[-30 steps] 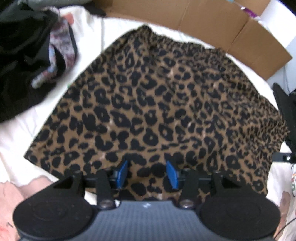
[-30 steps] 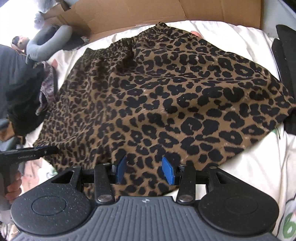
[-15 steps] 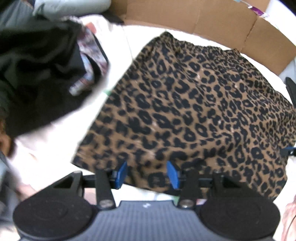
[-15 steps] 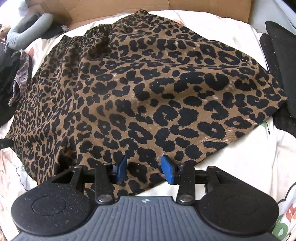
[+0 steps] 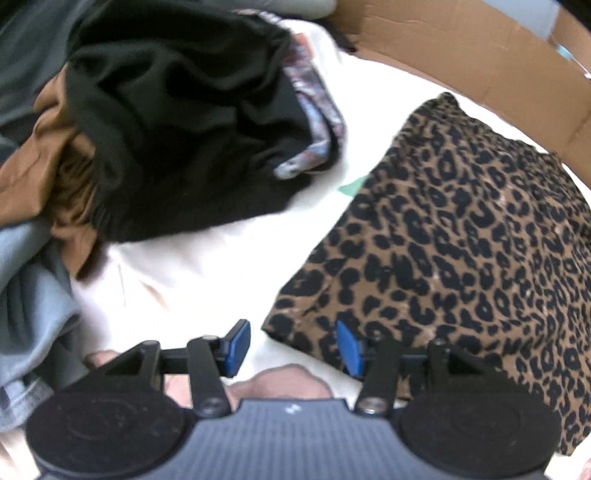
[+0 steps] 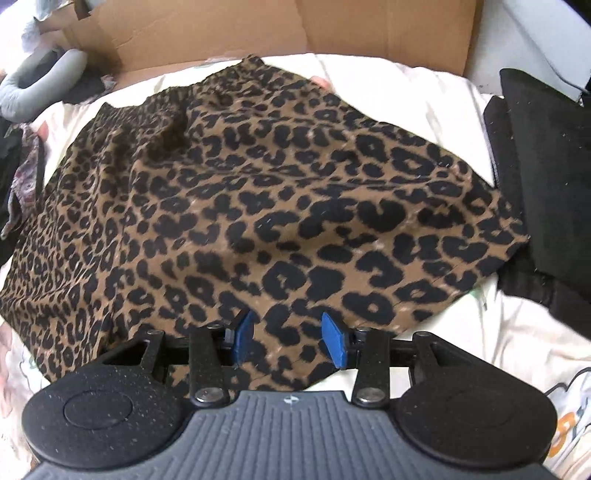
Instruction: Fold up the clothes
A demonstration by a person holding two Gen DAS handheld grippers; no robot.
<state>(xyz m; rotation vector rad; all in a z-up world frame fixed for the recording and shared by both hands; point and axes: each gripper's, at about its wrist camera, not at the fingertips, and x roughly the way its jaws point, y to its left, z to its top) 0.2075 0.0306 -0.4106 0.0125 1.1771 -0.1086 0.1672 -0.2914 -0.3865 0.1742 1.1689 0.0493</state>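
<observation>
We see one leopard-print skirt (image 6: 258, 206) spread flat on a white bed sheet (image 5: 207, 266), with two grippers poised at its near hem. Our left gripper (image 5: 291, 349) stands with its blue pads apart and nothing between them; the skirt's near left corner (image 5: 280, 325) lies just ahead of the gap, and the right-hand pad sits over the hem while the left-hand pad is over bare sheet. Our right gripper (image 6: 290, 341) is likewise spread wide and empty, and the skirt's hem runs directly beneath and ahead of it, the patterned cloth filling the space between the pads. Whether either gripper touches the fabric, we cannot tell.

Ahead and to the left of the left gripper lies one heap of unfolded clothes: a black garment (image 5: 177, 122) on top, a tan one (image 5: 40, 162) and a grey-blue one (image 5: 29, 288) beside it, and a piece with a pale multicoloured print (image 5: 317, 125) tucked at its edge. Beyond the skirt's gathered waistband (image 6: 184, 92), flattened cardboard (image 6: 280, 26) stands along the far side. To the right of the right gripper rests a dark folded stack (image 6: 543, 192), touching the skirt's right corner. A grey padded roll (image 6: 40, 85) sits far left.
</observation>
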